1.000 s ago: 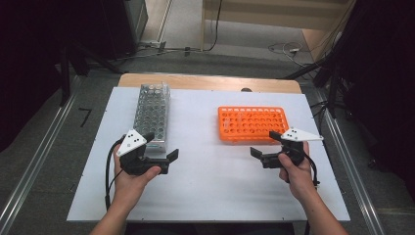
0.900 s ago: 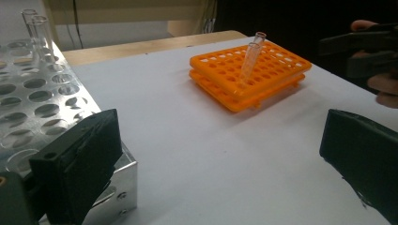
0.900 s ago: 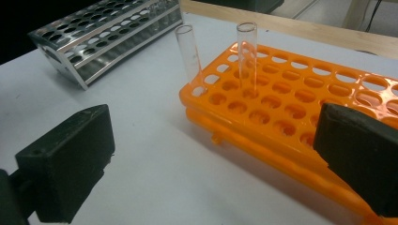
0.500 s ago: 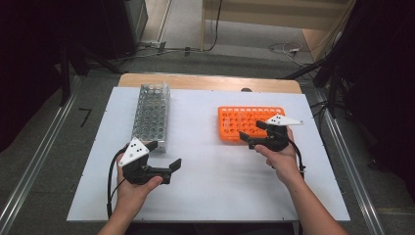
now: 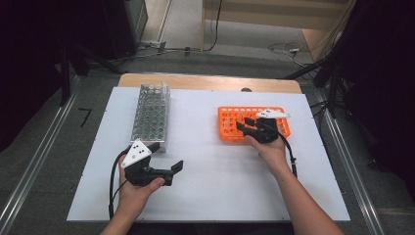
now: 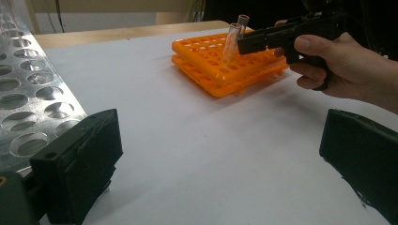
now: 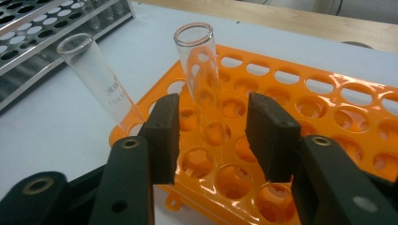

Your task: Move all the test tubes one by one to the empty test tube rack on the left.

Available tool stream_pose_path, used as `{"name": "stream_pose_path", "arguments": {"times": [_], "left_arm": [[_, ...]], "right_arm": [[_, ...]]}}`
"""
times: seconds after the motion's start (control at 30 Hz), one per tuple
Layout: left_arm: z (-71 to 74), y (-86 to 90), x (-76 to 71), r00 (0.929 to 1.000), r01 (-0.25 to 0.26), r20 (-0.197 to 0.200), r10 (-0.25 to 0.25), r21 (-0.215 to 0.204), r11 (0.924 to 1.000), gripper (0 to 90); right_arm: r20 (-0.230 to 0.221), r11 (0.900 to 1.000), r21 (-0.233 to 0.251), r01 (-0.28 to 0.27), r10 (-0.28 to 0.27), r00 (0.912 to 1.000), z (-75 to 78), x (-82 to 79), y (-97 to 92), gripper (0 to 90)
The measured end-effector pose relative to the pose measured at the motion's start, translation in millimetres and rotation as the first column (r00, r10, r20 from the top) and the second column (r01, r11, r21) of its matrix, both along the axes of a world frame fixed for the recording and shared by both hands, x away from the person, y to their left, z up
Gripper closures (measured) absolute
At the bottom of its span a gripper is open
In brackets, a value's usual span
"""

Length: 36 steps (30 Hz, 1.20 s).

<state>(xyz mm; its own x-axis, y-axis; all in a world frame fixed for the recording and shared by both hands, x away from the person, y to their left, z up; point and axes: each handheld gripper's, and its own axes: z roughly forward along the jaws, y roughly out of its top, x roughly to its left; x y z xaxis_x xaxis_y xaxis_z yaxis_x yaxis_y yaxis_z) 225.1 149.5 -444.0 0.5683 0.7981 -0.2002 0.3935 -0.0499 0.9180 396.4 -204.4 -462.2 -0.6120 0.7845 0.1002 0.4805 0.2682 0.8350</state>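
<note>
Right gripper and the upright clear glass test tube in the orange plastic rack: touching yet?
Apart. The right gripper view shows the right gripper straddling the clear glass test tube, orange rack visible in gaps on both sides; its jaws have just been closing.

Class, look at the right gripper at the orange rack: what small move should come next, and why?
Probably finish closing the jaws. The right gripper has just been closing, and the upright glass tube in the orange rack stands between the jaws, with gaps still showing on both sides. A second, tilted tube leans close by, so lift straight up afterwards.

Open left tongs (image 6: 225, 173), orange rack (image 6: 225, 65), glass tube (image 6: 231, 42)
</note>
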Motion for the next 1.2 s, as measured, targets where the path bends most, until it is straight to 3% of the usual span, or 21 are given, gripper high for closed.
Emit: {"name": "stream_pose_path", "arguments": {"times": [0.27,0.63,0.83,1.2], "left_arm": [[-0.8,-0.7,0.6,1.0,0.006,-0.004,-0.006,0.0,1.0,0.0],[-1.0,-1.1,0.9,0.9999,0.008,-0.009,-0.008,-0.002,1.0,0.0],[-0.9,-2.2,0.5,0.9999,0.014,-0.008,-0.014,-0.003,0.9999,0.0],[-1.5,-5.4,1.3,0.9997,0.021,-0.009,-0.021,-0.001,0.9998,0.0]], "right_arm": [[0.014,0.9986,-0.048,0.024,-0.023,0.9996,-4.8,4.9,11.2,63.8],[0.036,0.9962,-0.069,0.053,-0.051,0.9981,-9.8,5.8,16.2,73.7],[0.041,0.9973,-0.048,0.056,-0.055,0.9977,-7.1,5.7,14.0,74.0],[0.096,0.9992,-0.009,0.039,-0.038,0.9947,15.2,-3.2,4.1,74.0]]}}
